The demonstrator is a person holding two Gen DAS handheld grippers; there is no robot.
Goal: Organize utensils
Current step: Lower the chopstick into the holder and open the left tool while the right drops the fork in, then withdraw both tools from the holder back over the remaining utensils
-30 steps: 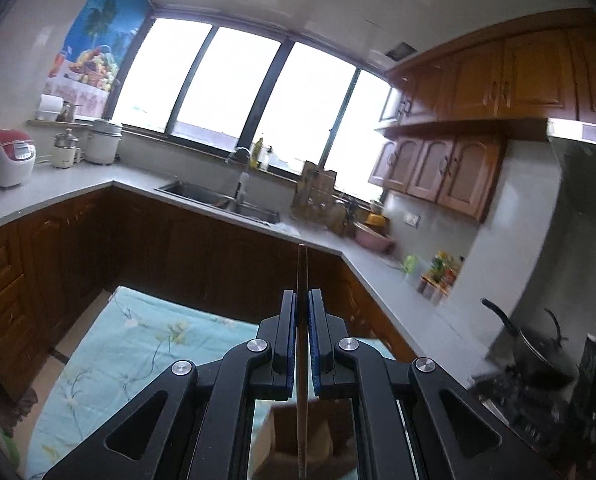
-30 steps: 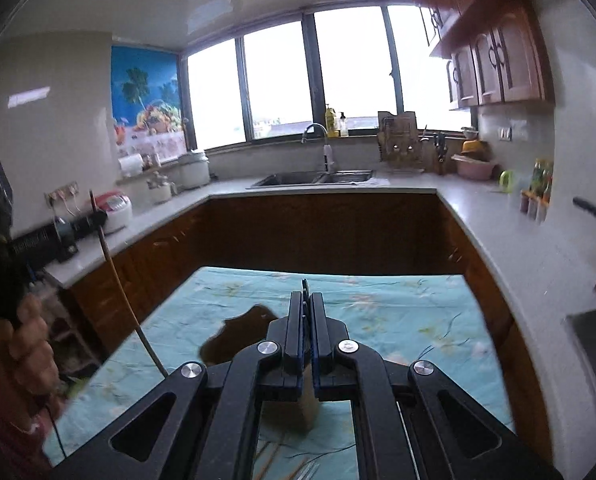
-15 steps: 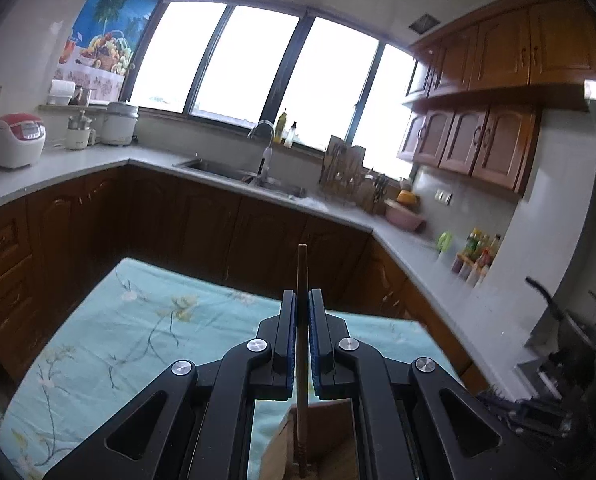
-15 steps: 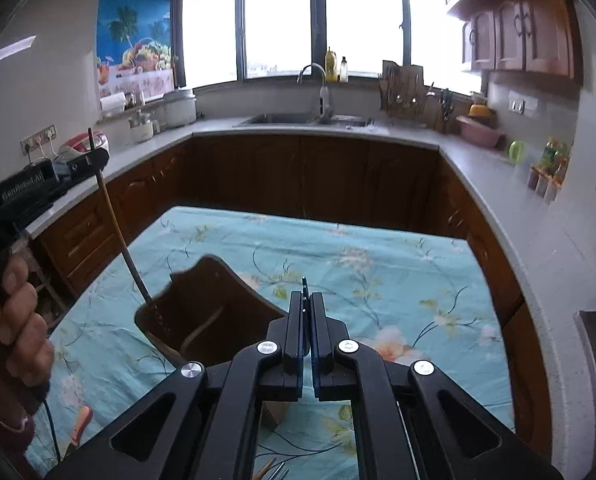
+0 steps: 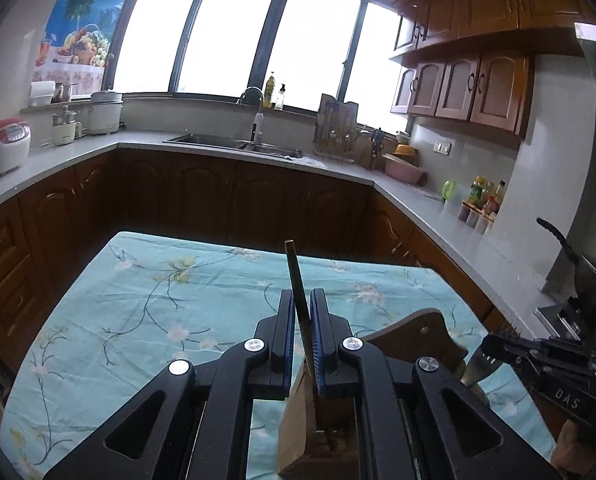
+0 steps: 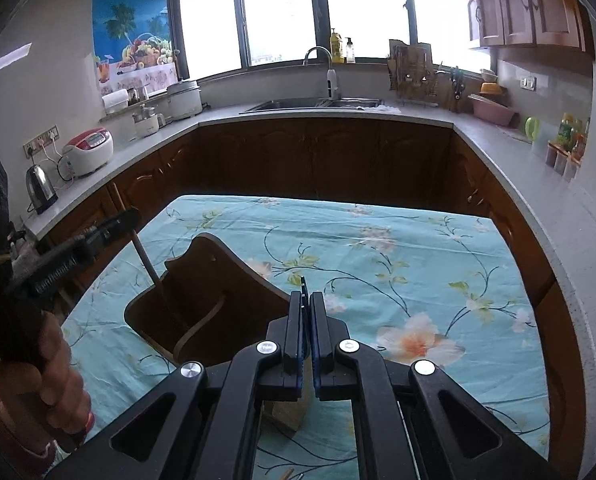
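My left gripper (image 5: 301, 300) is shut on a thin wooden stick, likely a chopstick (image 5: 294, 272), held upright with its lower end inside a brown wooden utensil holder (image 5: 413, 330) on the blue floral tablecloth (image 5: 146, 304). In the right wrist view that stick (image 6: 146, 258) leans into the holder (image 6: 202, 300) beside the left gripper (image 6: 114, 224). My right gripper (image 6: 306, 300) is shut on a thin dark utensil handle (image 6: 304, 285); in the left wrist view it holds a metal fork (image 5: 482, 366) near the holder.
The table is ringed by grey counters (image 6: 509, 148) over dark wood cabinets. A sink (image 6: 313, 103), rice cookers (image 6: 90, 151), a kettle (image 6: 40, 190) and spice bottles (image 6: 565, 148) stand on them. A stove with a pan (image 5: 577, 268) is at the right.
Both grippers have tilted down towards the table. The left one has lowered the stick into the wooden holder. The right one has come closer to the holder.
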